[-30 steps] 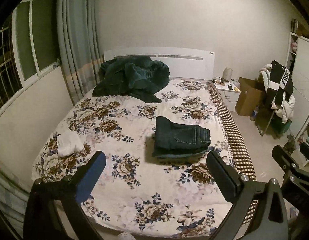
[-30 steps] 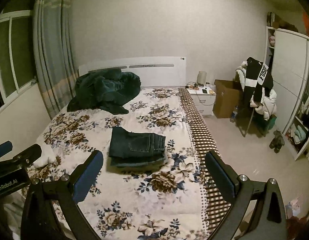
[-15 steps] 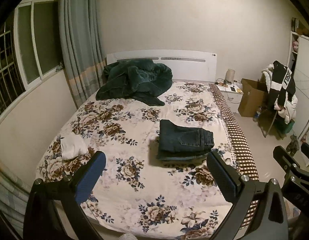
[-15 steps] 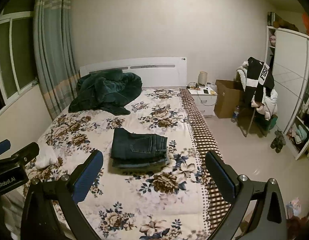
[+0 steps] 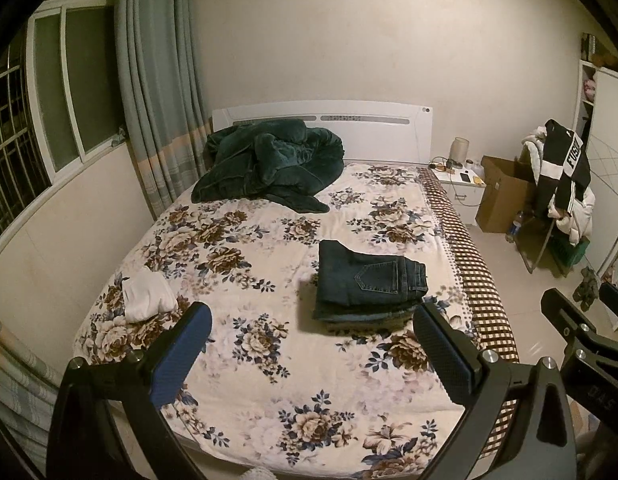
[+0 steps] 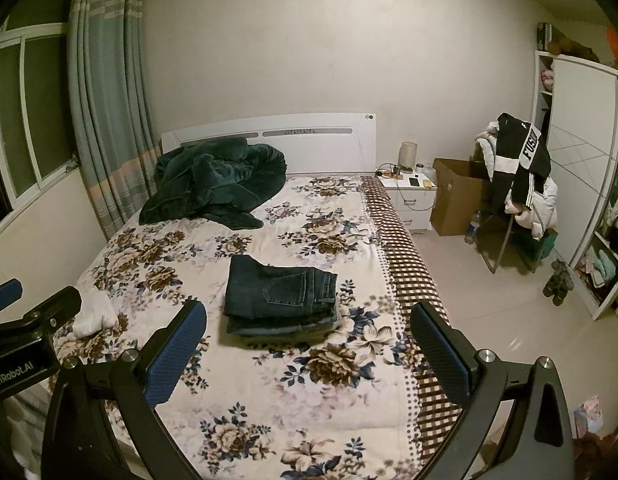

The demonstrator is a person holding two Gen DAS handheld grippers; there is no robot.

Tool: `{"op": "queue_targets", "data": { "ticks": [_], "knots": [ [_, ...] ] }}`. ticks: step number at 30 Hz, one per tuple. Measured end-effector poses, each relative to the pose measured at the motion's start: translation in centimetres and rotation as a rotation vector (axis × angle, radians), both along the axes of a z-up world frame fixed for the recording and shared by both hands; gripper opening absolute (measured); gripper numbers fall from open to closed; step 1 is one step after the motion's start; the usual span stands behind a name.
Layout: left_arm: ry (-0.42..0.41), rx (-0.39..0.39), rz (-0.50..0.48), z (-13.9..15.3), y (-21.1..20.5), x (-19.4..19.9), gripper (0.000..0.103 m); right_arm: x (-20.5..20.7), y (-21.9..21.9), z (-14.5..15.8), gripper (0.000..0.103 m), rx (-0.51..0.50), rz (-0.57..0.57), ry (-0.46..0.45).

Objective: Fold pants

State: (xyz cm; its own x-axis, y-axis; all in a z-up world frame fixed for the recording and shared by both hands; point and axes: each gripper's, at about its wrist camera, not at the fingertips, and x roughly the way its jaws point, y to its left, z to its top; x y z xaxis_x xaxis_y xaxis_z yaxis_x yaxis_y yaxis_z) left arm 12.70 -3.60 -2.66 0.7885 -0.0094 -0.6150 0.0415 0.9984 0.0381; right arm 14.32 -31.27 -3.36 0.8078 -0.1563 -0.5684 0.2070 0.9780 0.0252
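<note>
Both grippers hang spread wide and empty at the foot of the bed, the left gripper [image 5: 311,334] and the right gripper [image 6: 309,332] side by side, each looking up the mattress; neither touches cloth. Ahead of them the pants [image 5: 369,280] lie already folded into a dark denim stack, long axis across the bed [image 5: 269,380], waistband end toward the checked edge on the right; the stack sits just right of centre in the left view and left of centre in the right one [image 6: 281,294], so it lies between the two, well apart from both. Whether more than one pair is stacked I cannot say from here. Beyond it, a green blanket [image 5: 269,164] is heaped at the headboard; a white cloth [image 5: 147,294] lies off to the left.
</note>
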Motion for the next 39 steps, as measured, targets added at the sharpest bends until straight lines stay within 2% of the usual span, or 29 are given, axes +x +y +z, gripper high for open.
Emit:
{"op": "queue_targets", "data": {
  "ticks": [39],
  "knots": [
    [-0.002,0.000,-0.006,-0.07,0.22,-0.11,0.103,-0.09,0.22,0.32,0.103,0.001,0.000,-0.005]
  ]
}}
